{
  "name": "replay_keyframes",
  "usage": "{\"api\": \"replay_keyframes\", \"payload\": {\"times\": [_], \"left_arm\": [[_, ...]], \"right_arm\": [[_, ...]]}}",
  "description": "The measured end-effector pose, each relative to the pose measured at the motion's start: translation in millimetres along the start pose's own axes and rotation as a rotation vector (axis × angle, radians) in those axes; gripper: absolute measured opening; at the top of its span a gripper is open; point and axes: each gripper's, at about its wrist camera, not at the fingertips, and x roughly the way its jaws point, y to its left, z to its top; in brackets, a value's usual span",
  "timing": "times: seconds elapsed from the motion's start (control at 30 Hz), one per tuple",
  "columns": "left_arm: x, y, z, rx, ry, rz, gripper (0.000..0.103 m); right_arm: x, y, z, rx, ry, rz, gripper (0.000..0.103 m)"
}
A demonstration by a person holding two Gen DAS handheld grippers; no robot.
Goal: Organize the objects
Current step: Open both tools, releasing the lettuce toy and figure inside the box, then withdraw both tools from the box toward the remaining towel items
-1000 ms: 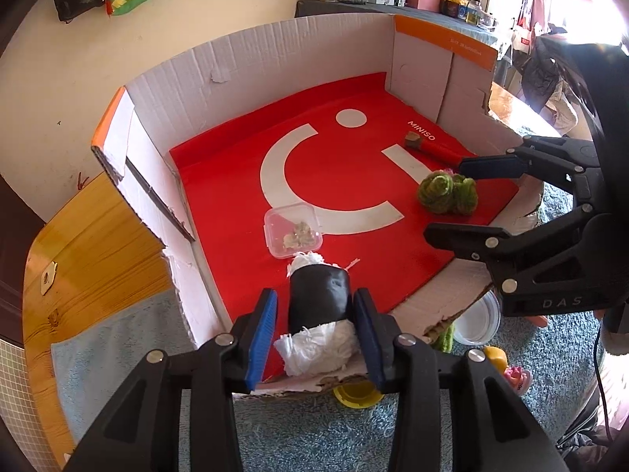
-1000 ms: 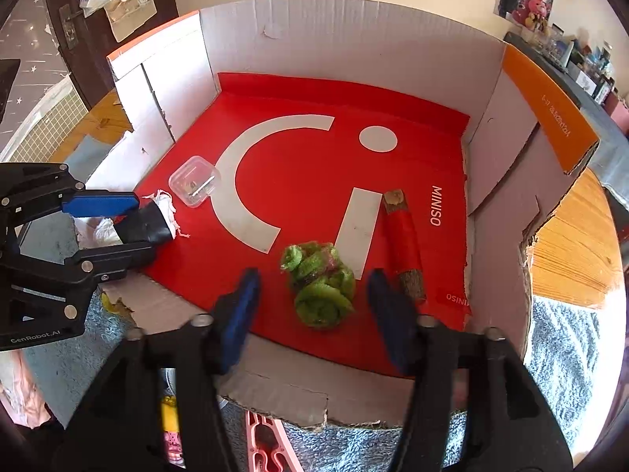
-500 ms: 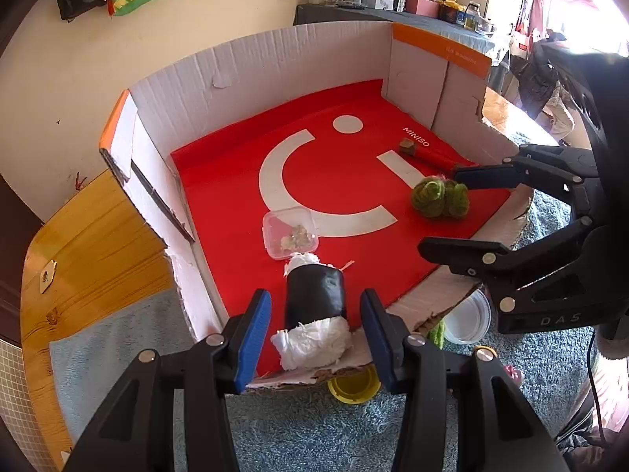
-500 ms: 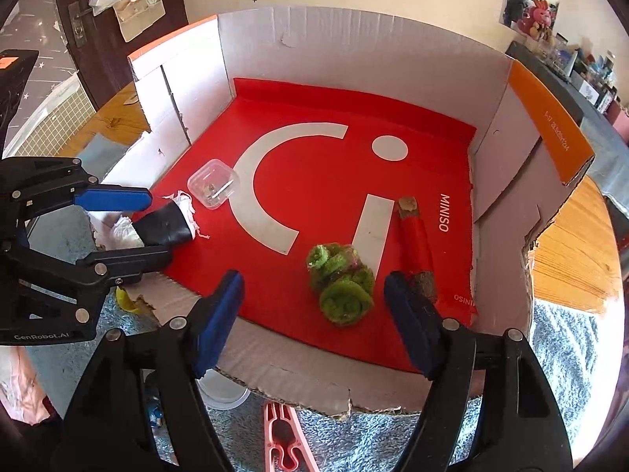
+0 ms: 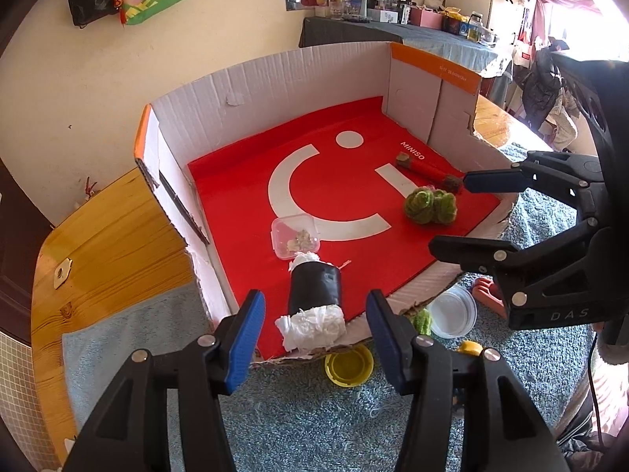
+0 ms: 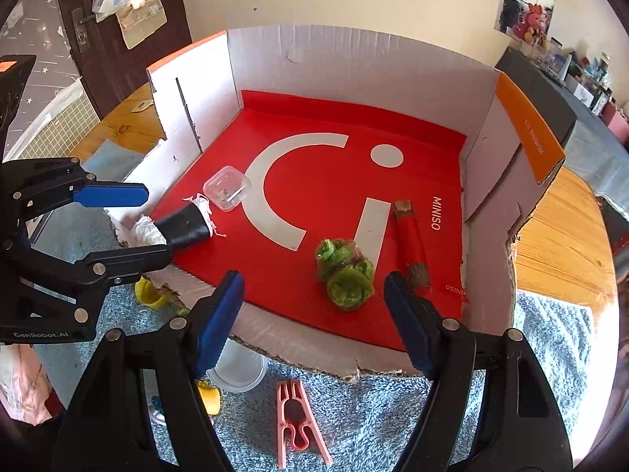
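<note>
**Black roll released at the box's near edge**

Left gripper [image 5: 314, 326]: fingers have just been opening, now clear of the black roll [image 5: 314, 289], which lies between them on the near-left edge of the cardboard box [image 5: 275, 78]. Right gripper [image 6: 312, 314]: fingers spread, nothing gripped, green fuzzy bundle [image 6: 346, 275] just ahead near the near edge. Clear plastic container [image 5: 295, 236] sits just beyond the roll, possibly touching. Red stick [image 6: 409, 240] by the right wall.
</note>
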Motion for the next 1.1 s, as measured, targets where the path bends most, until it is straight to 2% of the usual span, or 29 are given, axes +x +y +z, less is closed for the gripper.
{"api": "replay_keyframes", "payload": {"times": [0.2, 0.37, 0.63, 0.77, 0.9, 1.1], "left_arm": [[-15, -1, -4, -0.029, -0.024, 0.000, 0.060], [-34, -7, -10, -0.036, -0.084, 0.029, 0.069], [-62, -14, -28, -0.094, -0.158, 0.022, 0.073], [-73, -20, -37, -0.100, -0.205, 0.053, 0.076], [-79, -25, -49, -0.137, -0.258, 0.070, 0.077], [-83, -34, -62, -0.169, -0.290, 0.065, 0.080]], "right_arm": [[-15, -1, -1, 0.010, -0.025, -0.003, 0.073], [-31, -2, -4, 0.015, -0.054, -0.013, 0.073], [-52, 5, -16, 0.007, -0.082, -0.040, 0.075], [-63, 7, -23, 0.013, -0.100, -0.046, 0.076], [-76, 10, -32, 0.022, -0.140, -0.055, 0.081], [-89, 11, -45, 0.042, -0.171, -0.066, 0.082]]}}
